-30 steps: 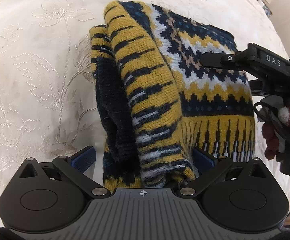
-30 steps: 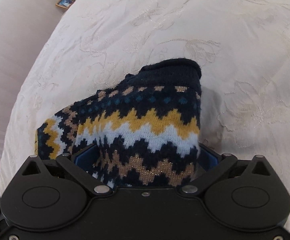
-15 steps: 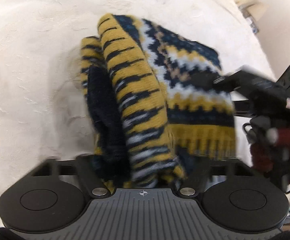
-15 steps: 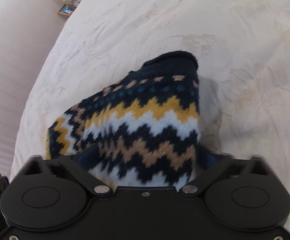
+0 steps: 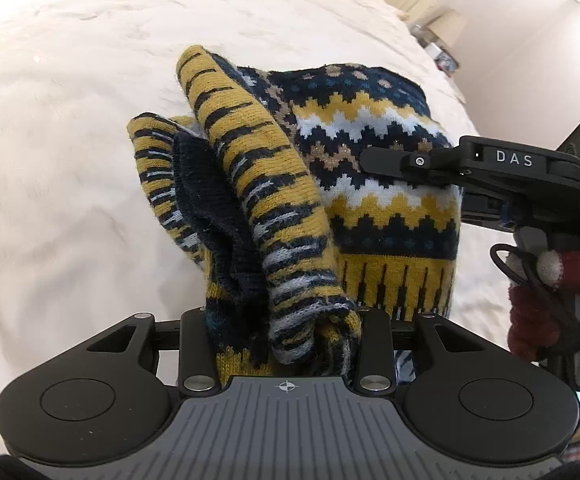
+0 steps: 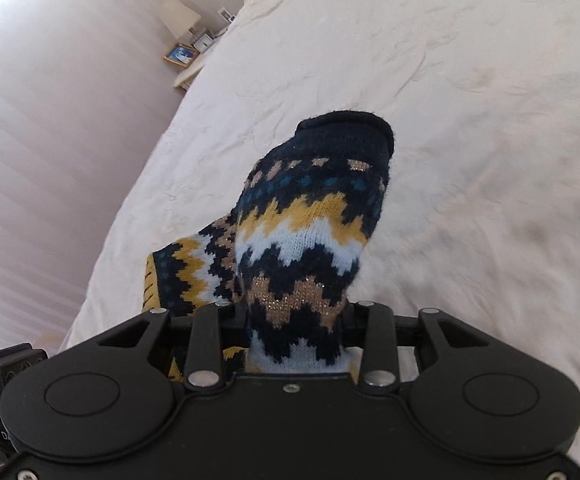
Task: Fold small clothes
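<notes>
A small knitted sweater [image 5: 369,184] in navy, yellow and white zigzag bands hangs lifted above the white bedspread [image 5: 70,140], held by both grippers. My left gripper [image 5: 286,332] is shut on its bunched yellow-striped edge. My right gripper [image 6: 297,336] is shut on the zigzag part, with the navy cuff [image 6: 345,132] sticking up beyond it. The right gripper also shows in the left wrist view [image 5: 469,168] against the sweater's right side. The fingertips of both are hidden in the knit.
The embroidered white bedspread [image 6: 469,160] fills the ground below. A bedside table with a lamp [image 6: 180,16] and a picture frame [image 6: 181,55] stands past the bed's far edge, by a pale wall. A red-gloved hand [image 5: 549,304] holds the right gripper.
Both grippers closed on the sweater and lifted it off the bed. The fabric now hangs bunched between them, and more of the room shows behind.
</notes>
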### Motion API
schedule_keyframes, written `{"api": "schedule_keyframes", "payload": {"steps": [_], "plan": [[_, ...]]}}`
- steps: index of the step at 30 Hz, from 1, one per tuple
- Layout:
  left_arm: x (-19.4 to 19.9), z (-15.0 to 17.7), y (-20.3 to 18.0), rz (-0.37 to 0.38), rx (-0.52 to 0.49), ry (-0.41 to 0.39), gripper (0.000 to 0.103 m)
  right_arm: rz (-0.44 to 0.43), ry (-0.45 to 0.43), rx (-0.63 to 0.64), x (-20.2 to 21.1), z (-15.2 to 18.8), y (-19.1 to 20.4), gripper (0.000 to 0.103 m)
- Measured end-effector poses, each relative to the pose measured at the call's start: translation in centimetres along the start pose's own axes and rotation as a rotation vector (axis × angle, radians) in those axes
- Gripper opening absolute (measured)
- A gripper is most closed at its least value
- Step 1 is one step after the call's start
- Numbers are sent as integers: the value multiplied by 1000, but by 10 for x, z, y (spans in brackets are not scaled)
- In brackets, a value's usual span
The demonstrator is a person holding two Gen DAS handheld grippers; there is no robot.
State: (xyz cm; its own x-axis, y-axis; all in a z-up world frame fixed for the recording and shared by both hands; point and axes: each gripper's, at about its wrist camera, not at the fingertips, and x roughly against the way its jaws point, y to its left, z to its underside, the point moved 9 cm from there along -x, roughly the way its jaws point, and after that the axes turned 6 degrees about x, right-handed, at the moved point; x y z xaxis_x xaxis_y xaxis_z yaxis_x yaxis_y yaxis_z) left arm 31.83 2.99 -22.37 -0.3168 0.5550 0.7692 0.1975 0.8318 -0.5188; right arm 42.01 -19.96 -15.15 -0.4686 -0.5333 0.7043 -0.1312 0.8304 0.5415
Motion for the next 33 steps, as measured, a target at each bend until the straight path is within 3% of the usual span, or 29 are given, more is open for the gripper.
{"api": "schedule_keyframes", "payload": {"steps": [6, 7, 11, 16, 18, 20, 22, 24, 26, 29, 33], "plan": [[2, 44, -14, -12, -12, 35, 37, -23, 38, -9, 39, 33, -3, 46], [2, 48, -14, -15, -2, 44, 37, -83, 12, 17, 40, 36, 1, 46], [-10, 69, -14, -36, 27, 73, 37, -112, 51, 35, 41, 64, -12, 46], [-19, 48, -9, -72, 30, 48, 37, -150, 60, 72, 40, 67, -20, 46], [-21, 40, -5, -101, 32, 25, 43, -150, 38, 97, 33, 52, -19, 50], [-37, 38, -2, -183, 28, 22, 51, -98, -1, 151, 23, 49, -23, 63], [-48, 39, 22, -312, 35, 56, 50, 49, 8, 158, 7, 48, -52, 66], [-41, 30, 39, -325, 106, 36, 50, 187, 32, 142, 0, 46, -81, 66], [-19, 18, 44, -336, 144, -27, 50, 191, -5, 108, 7, 39, -92, 66], [7, 4, 39, -387, 75, -91, 50, 165, -64, 119, 19, 36, -86, 66], [-6, -23, 18, -421, 18, -145, 50, 195, -107, 221, 10, 31, -75, 67]]}}
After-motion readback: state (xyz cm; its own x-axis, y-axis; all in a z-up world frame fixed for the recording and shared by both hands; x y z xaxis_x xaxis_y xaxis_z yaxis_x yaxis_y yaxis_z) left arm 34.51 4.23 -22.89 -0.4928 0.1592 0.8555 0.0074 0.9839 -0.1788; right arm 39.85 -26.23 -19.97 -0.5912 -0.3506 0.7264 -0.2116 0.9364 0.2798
